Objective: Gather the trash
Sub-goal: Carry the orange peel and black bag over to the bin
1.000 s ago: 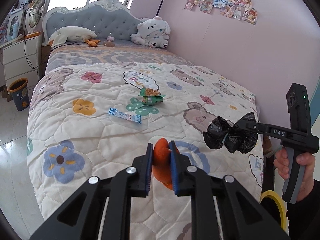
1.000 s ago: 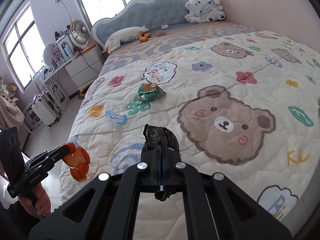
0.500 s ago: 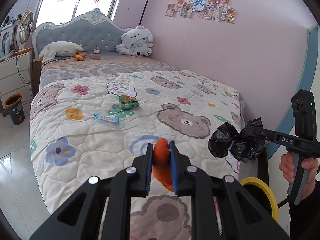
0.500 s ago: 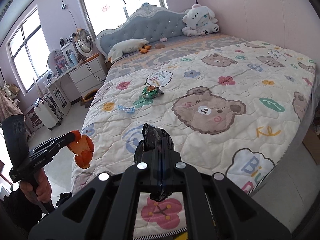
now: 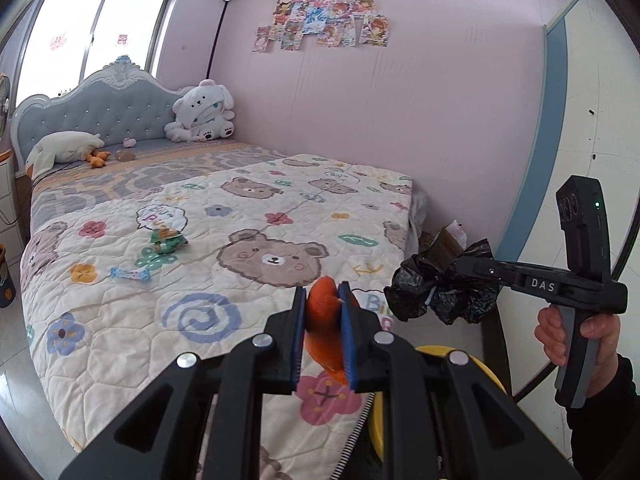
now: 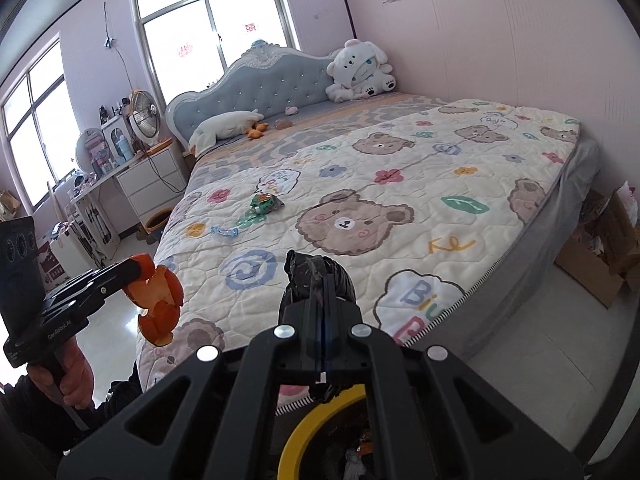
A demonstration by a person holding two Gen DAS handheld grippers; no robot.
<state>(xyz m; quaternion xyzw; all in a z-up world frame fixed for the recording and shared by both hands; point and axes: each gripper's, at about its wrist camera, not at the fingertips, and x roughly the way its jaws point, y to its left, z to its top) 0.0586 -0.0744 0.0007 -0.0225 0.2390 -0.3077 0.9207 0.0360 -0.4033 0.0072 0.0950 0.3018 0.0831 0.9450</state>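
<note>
A curled piece of orange peel (image 5: 325, 322) is pinched between the narrow-set blue pads of the left gripper (image 5: 324, 320), held in the air off the foot edge of the bed (image 5: 248, 280). In the right wrist view the same peel (image 6: 158, 304) hangs from that gripper (image 6: 138, 270) over the floor beside the bed's near left corner. A crumpled black plastic bag (image 5: 438, 292) is clamped in the fully closed right gripper (image 5: 450, 278), also off the foot edge, above a bin with a yellow rim (image 6: 304, 436) that stands on the floor just below both grippers. Two pieces remain on the bear-and-flower quilt (image 6: 400, 200): a green crumpled snack packet (image 5: 166, 240) near the middle of the bed, and a small blue-and-white candy wrapper (image 5: 130, 274) closer to the left edge. A white plush toy (image 5: 202, 112) sits against the grey tufted headboard (image 5: 96, 112).
</note>
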